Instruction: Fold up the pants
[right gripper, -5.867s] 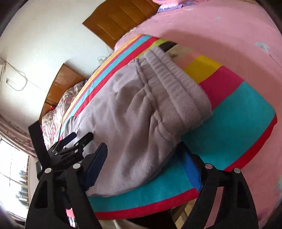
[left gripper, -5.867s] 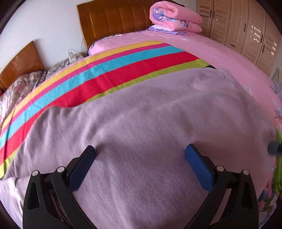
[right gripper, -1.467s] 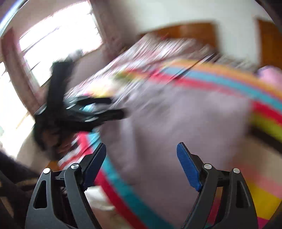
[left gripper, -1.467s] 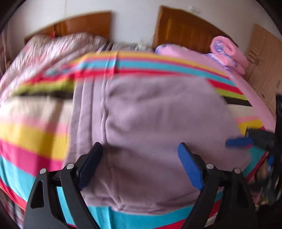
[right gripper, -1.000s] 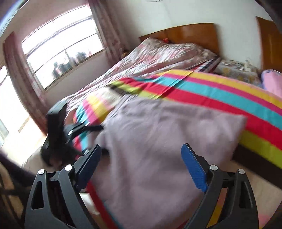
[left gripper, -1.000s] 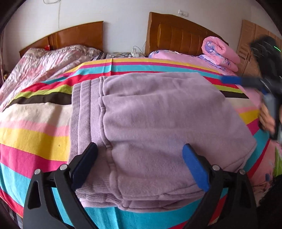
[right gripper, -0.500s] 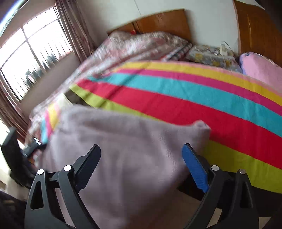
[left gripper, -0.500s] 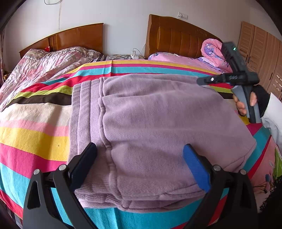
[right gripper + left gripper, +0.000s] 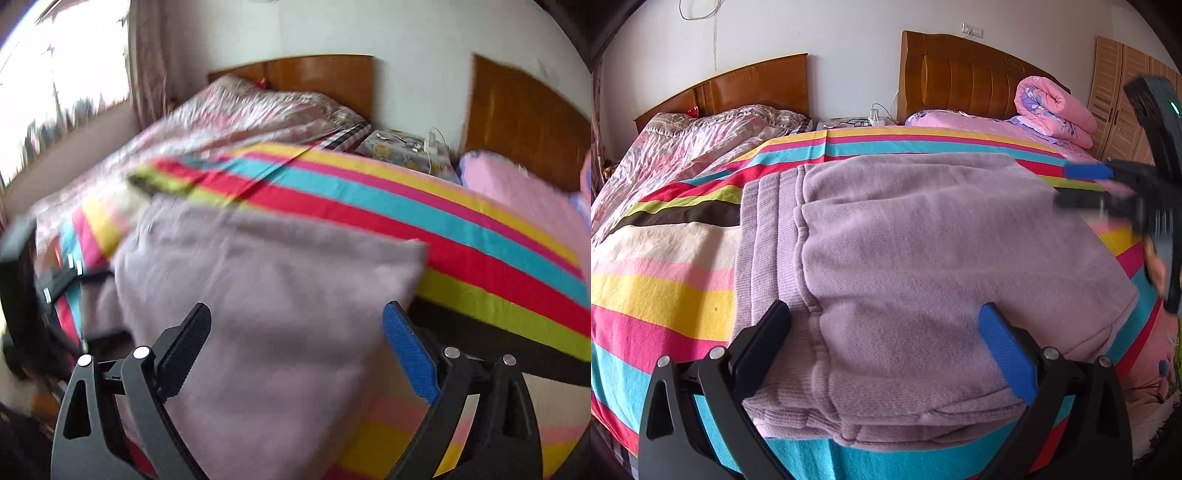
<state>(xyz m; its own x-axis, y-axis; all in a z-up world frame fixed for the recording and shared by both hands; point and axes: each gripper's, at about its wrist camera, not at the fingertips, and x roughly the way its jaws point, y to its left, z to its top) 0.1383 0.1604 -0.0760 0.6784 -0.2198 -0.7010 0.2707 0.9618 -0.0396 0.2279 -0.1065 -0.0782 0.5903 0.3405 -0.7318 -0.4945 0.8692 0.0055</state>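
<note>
The lilac pants (image 9: 923, 266) lie folded in a thick rectangle on the striped bed sheet (image 9: 665, 295), waistband ribbing to the left. My left gripper (image 9: 886, 332) is open and empty, its jaws wide apart just above the near edge of the pile. My right gripper (image 9: 295, 328) is open and empty over the pants (image 9: 266, 302) from the other side. It also shows in the left wrist view (image 9: 1108, 184) at the right, hovering by the pile's far right corner.
A rolled pink quilt (image 9: 1052, 107) lies by the wooden headboard (image 9: 960, 70). A second bed with a floral cover (image 9: 683, 136) stands at the left. Wardrobe doors (image 9: 1119, 96) are at the right. A window (image 9: 55, 74) is at the left.
The right gripper has swung sideways over the pile's right side and its view is blurred. The left gripper has barely moved. The pants lie as before.
</note>
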